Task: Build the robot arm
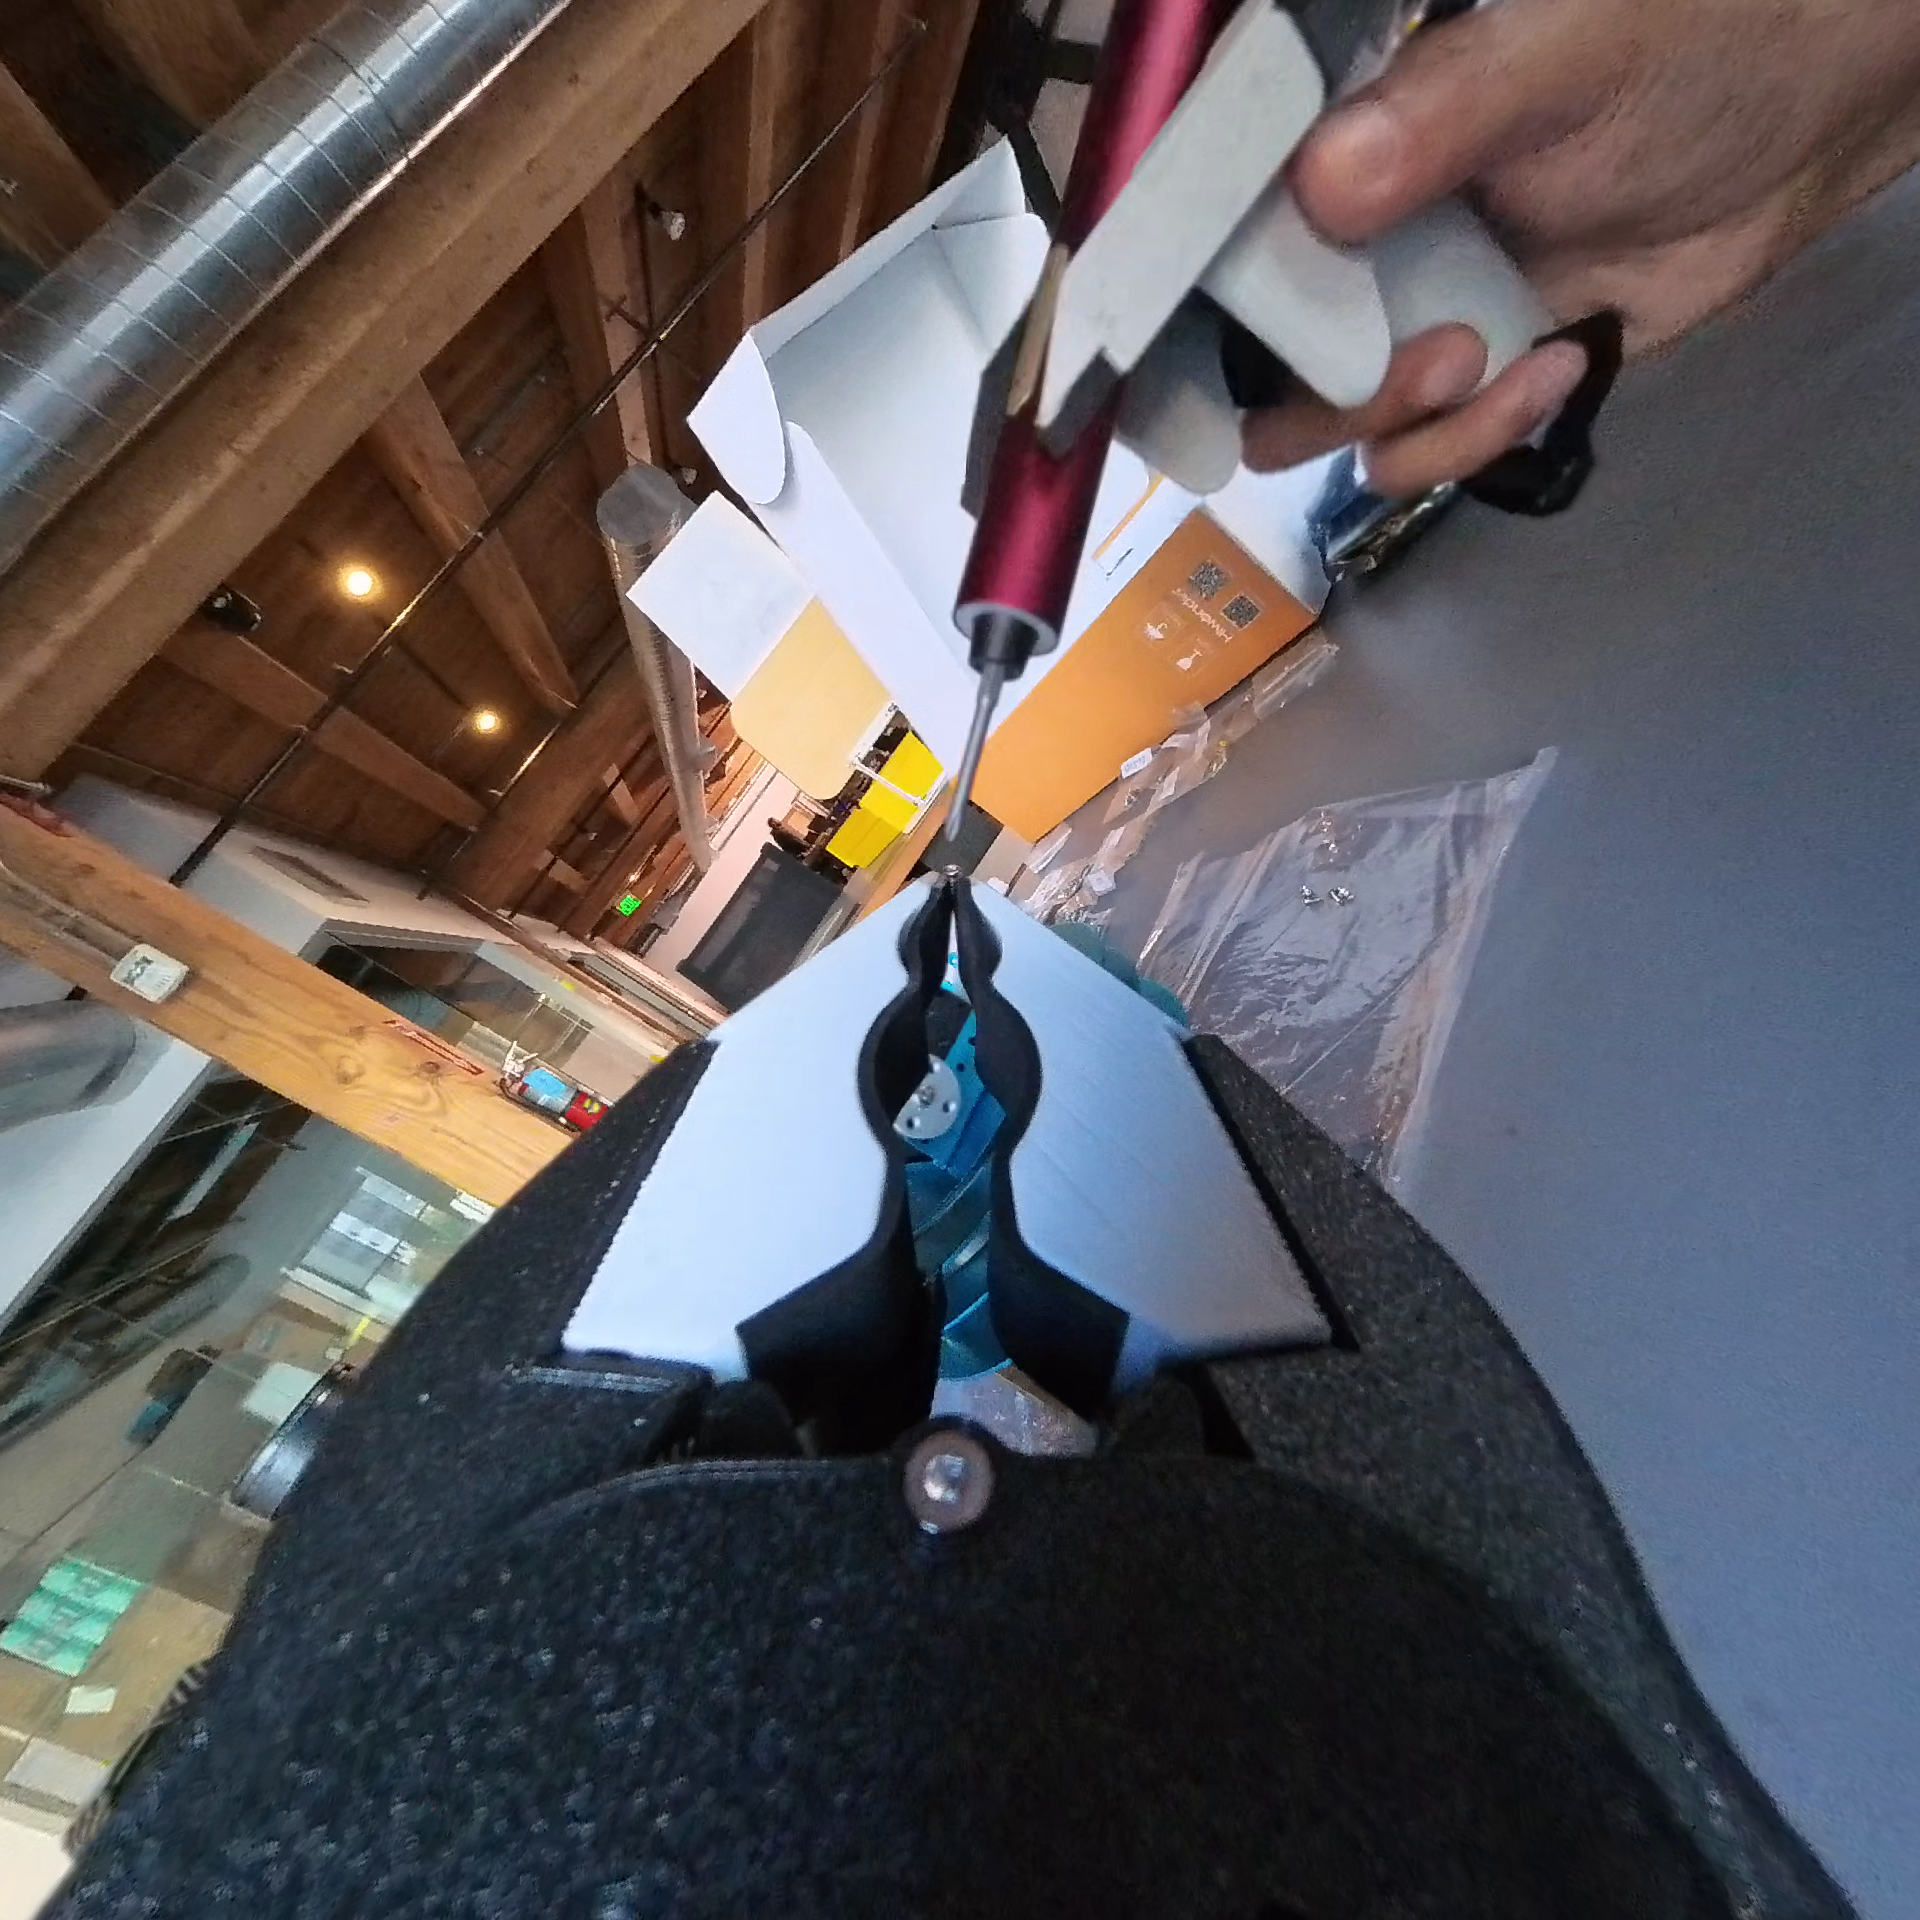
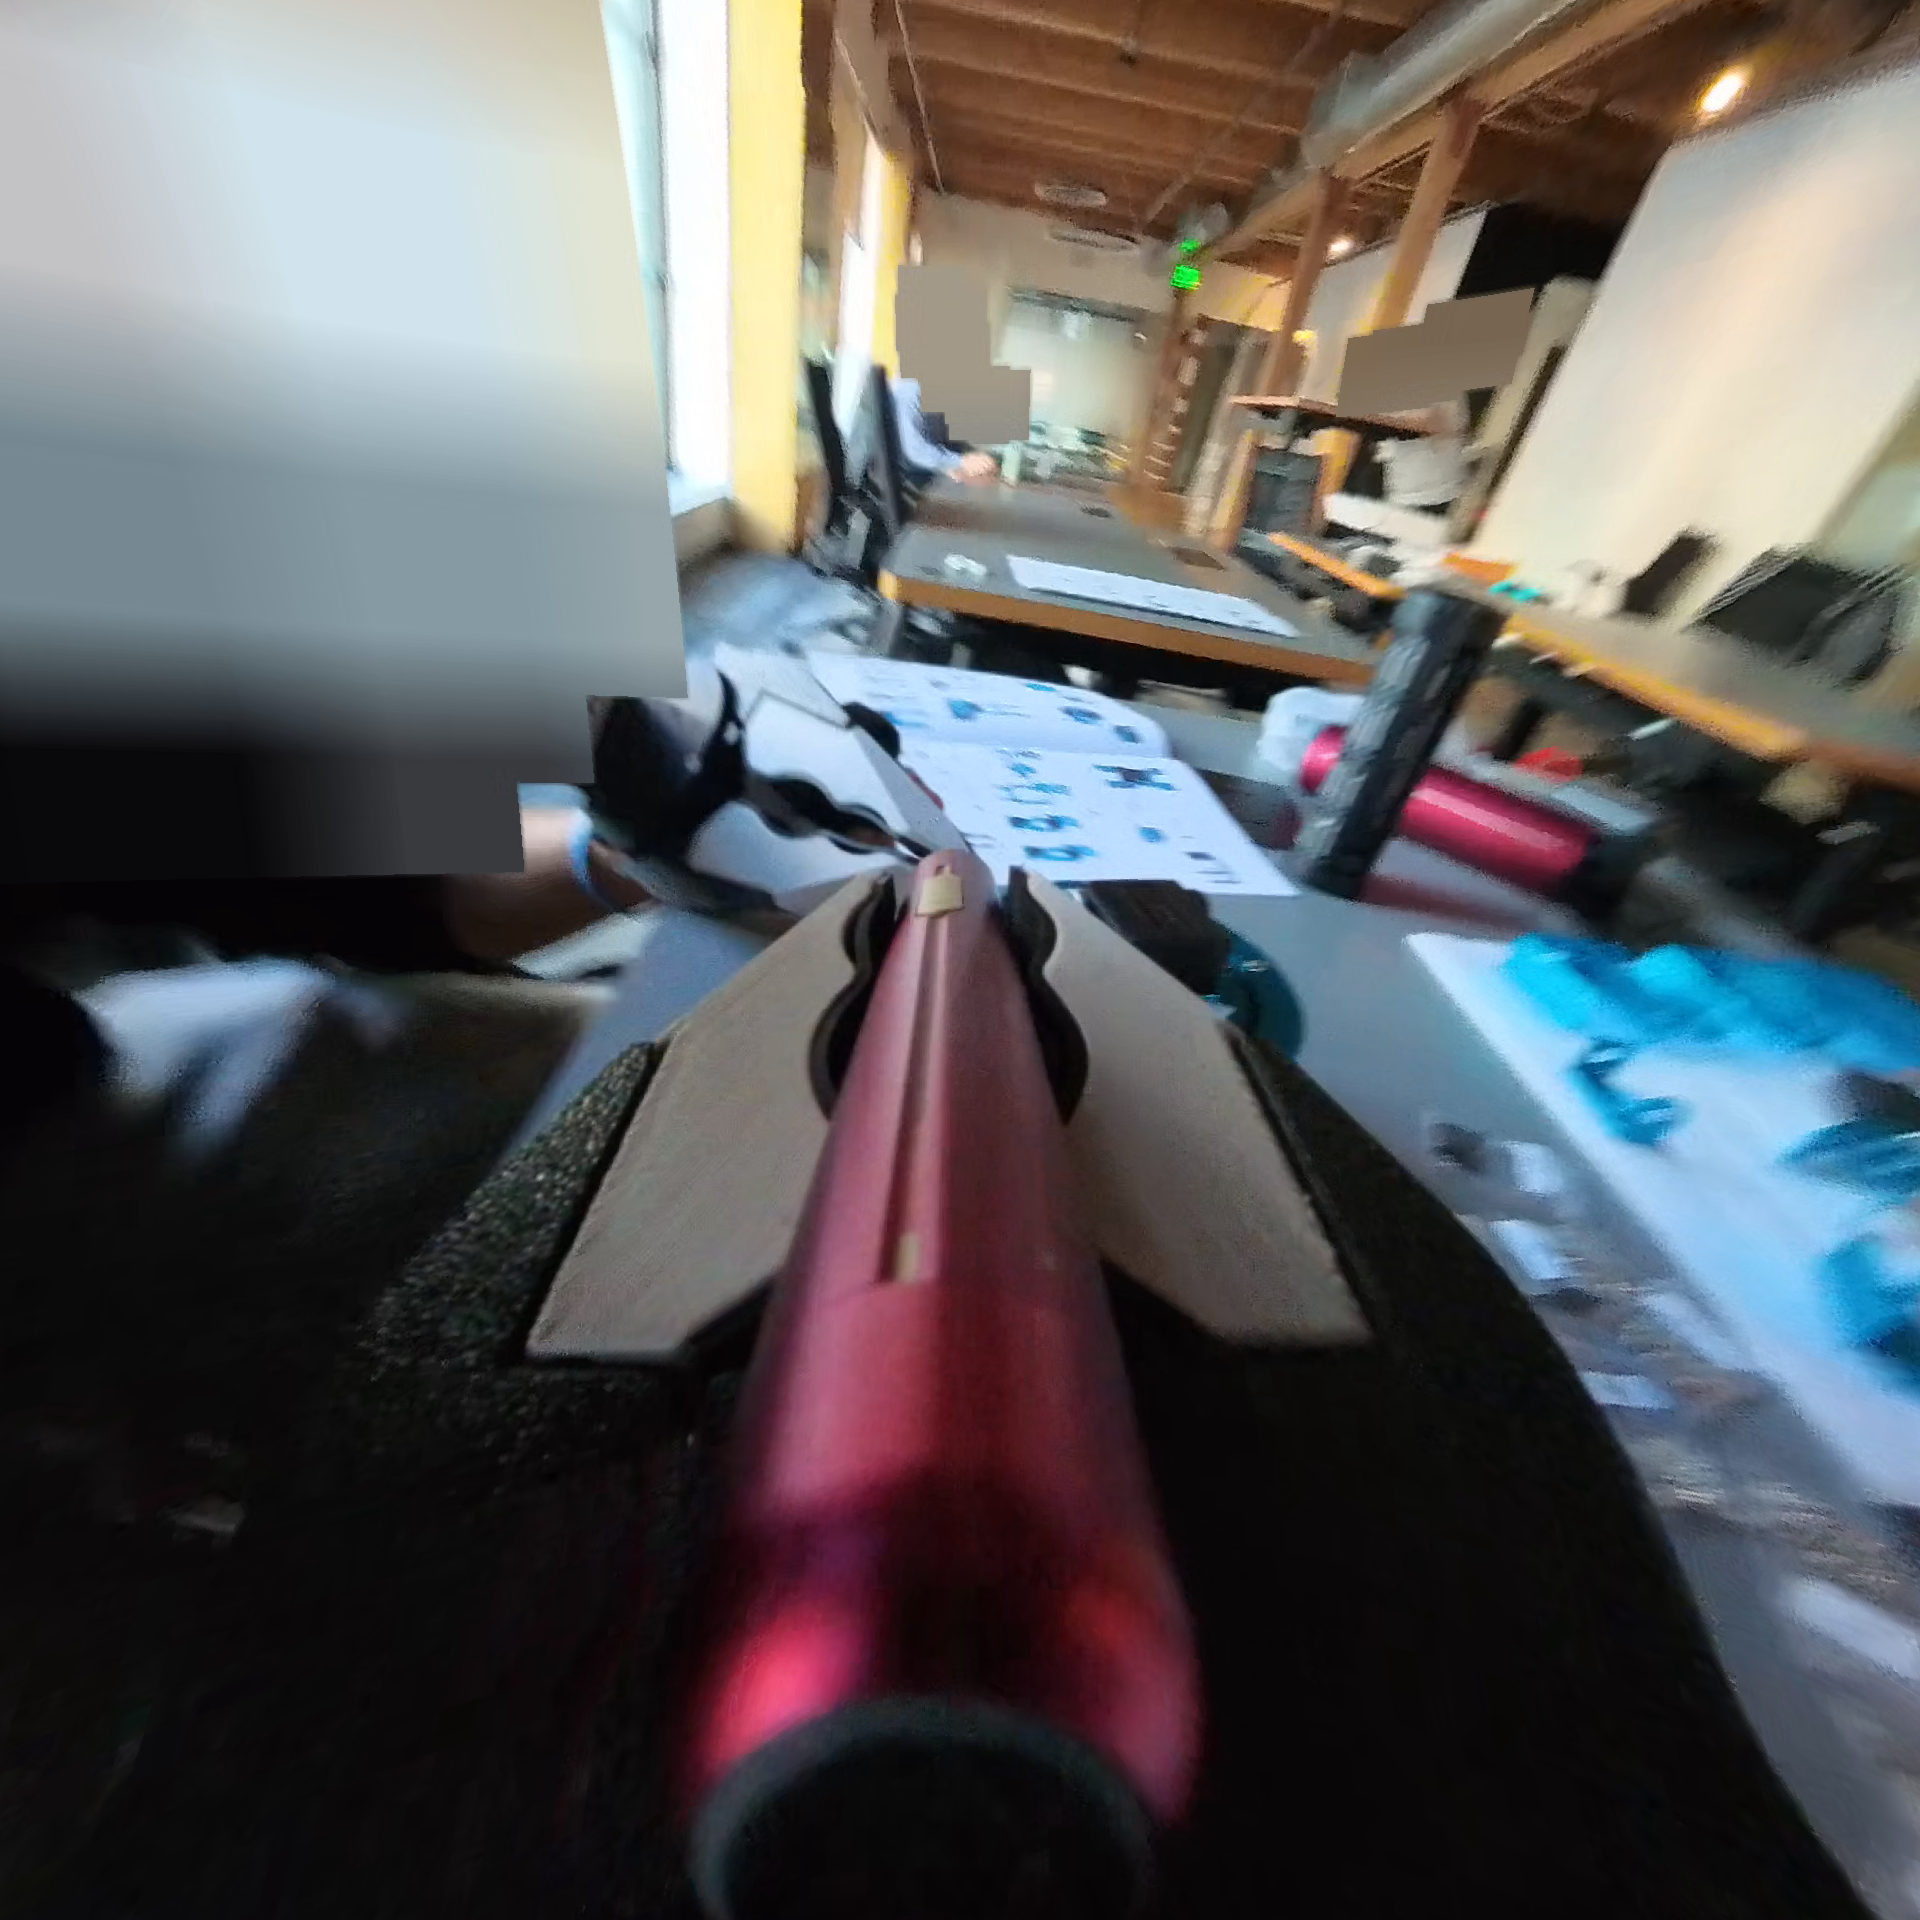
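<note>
A tiny screw (image 1: 950, 875) sits pinched at the tips of the left gripper (image 1: 952, 891), its black fingers (image 1: 985, 940) pressed nearly together, held up above a grey table (image 1: 1714, 935). A red electric screwdriver (image 1: 1023, 530) points its bit just above the screw; the right gripper (image 2: 951, 883) clamps the tool's barrel between its fingers, gripped by a person's hand (image 1: 1621, 197).

Behind lie a clear plastic bag (image 1: 1320, 935), an open white-and-orange box (image 1: 1143, 665) and, between the left fingers, a blue part with a silver hub (image 1: 940, 1117).

Only the right wrist view shows printed sheets (image 2: 1081, 800), a red bottle (image 2: 1475, 821) lying flat and a black cylinder (image 2: 1403, 727) standing.
</note>
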{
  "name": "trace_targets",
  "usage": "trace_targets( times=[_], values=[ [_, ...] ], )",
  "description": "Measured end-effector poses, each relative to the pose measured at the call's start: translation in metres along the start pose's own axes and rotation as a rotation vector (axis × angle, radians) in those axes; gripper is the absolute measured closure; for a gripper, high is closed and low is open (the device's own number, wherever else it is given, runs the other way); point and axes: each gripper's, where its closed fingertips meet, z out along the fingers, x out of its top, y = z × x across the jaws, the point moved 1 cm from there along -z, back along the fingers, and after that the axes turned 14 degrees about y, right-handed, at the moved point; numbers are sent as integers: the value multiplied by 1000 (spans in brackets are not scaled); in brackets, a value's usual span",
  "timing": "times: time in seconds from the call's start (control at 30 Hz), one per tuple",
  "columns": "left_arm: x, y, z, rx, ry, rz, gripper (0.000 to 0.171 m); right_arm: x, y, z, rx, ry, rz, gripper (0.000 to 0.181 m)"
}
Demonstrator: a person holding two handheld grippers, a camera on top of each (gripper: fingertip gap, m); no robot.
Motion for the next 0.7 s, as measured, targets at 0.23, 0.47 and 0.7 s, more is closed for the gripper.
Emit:
trace_targets(
  times=[0.23,0.47,0.7],
  values=[
    [-1,5,1,-28,-4,-1,171,-5,-8,3,-18,-64,-205,160],
    [-2,7,1,-37,-11,-8,171,-6,-12,3,8,-69,-180,160],
    [-5,8,1,-43,-23,10,171,-8,-10,4,4,-87,-186,159]
  ],
)
